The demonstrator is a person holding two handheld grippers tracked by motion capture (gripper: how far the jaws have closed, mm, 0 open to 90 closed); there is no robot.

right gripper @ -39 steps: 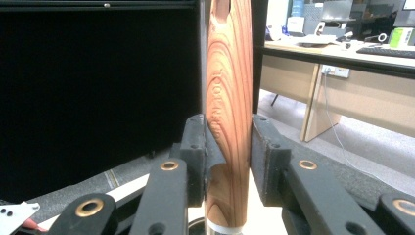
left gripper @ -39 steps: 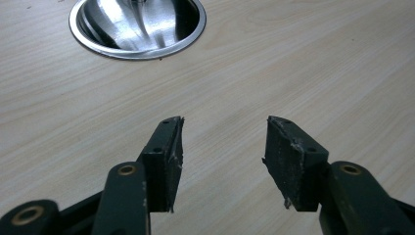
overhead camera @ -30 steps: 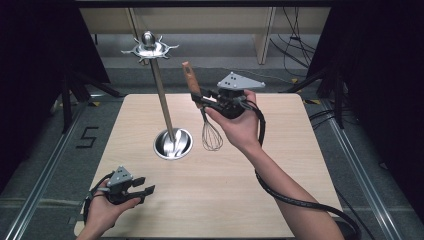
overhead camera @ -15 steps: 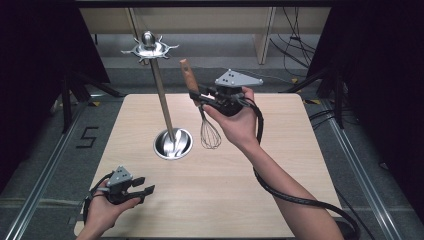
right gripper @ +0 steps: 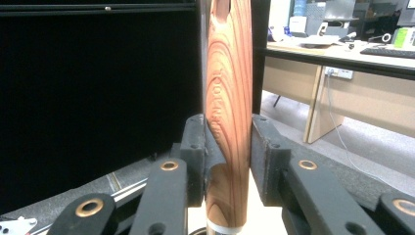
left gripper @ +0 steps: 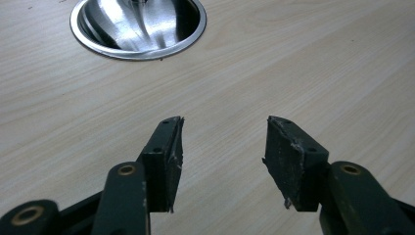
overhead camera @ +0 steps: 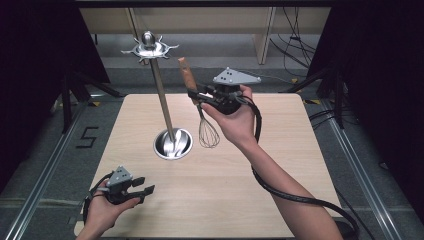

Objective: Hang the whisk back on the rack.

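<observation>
A whisk (overhead camera: 207, 132) with a wooden handle (overhead camera: 186, 75) and a wire head hangs above the table, held upright. My right gripper (overhead camera: 196, 96) is shut on its handle (right gripper: 229, 122), just right of the hook stand. That steel stand has a round base (overhead camera: 173, 144), a tall pole (overhead camera: 161, 97) and a hook crown (overhead camera: 148, 48) on top. The whisk handle's top is level with the pole's upper part, right of the crown. My left gripper (overhead camera: 142, 186) rests low at the table's near left corner, open, with nothing between its fingers (left gripper: 166, 156). The stand base (left gripper: 139, 24) lies ahead of it.
The wooden table (overhead camera: 240, 190) has bare surface across its near and right parts. A cable (overhead camera: 295, 192) trails from the right gripper along the forearm. Dark curtains flank both sides; desk legs and cords stand on the floor beyond the far edge.
The right gripper has lifted the whisk a little and shifted it slightly left toward the stand's pole. The left gripper has stayed put.
</observation>
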